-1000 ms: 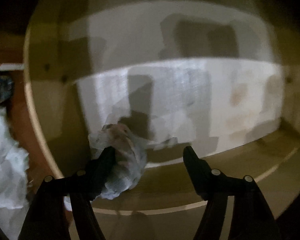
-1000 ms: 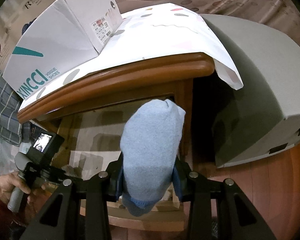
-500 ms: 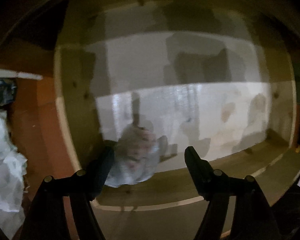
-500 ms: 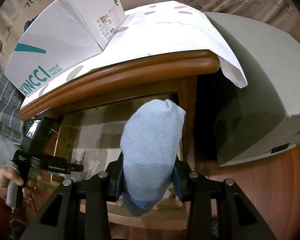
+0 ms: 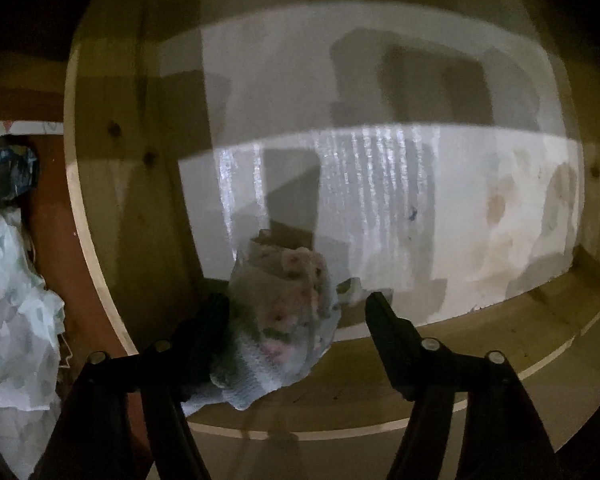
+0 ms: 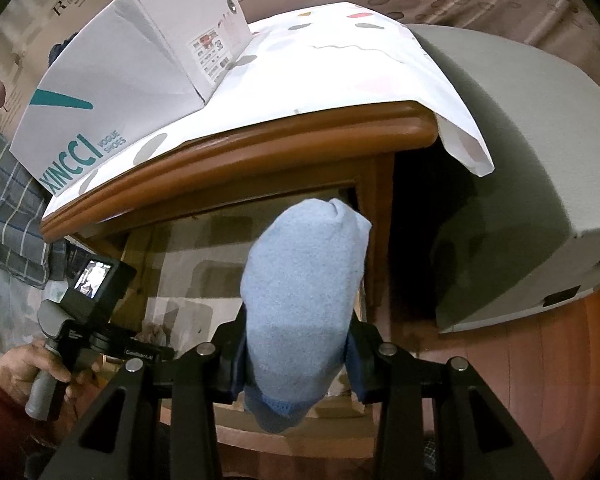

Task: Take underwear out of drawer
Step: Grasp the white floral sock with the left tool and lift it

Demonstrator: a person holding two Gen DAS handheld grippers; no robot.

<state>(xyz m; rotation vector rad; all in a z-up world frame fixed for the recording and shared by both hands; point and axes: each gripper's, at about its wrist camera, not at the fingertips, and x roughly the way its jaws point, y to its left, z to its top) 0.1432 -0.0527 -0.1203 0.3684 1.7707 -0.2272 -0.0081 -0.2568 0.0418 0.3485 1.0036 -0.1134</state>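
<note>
In the left wrist view a crumpled pale underwear with pink flowers lies in the near left corner of the open wooden drawer. My left gripper is open over it, its left finger against the cloth and its right finger apart from it. In the right wrist view my right gripper is shut on a rolled light blue underwear, held up in front of the open drawer. The left gripper's handle shows at the lower left there.
The drawer bottom is lined with white paper. A white XINCCI shoe box stands on the cloth-covered wooden nightstand. A grey bed is at the right. White and checked cloth lies on the left.
My left gripper has moved nearer to the flowered underwear, which now sits between its fingers. The right gripper has kept the blue underwear nearly still.
</note>
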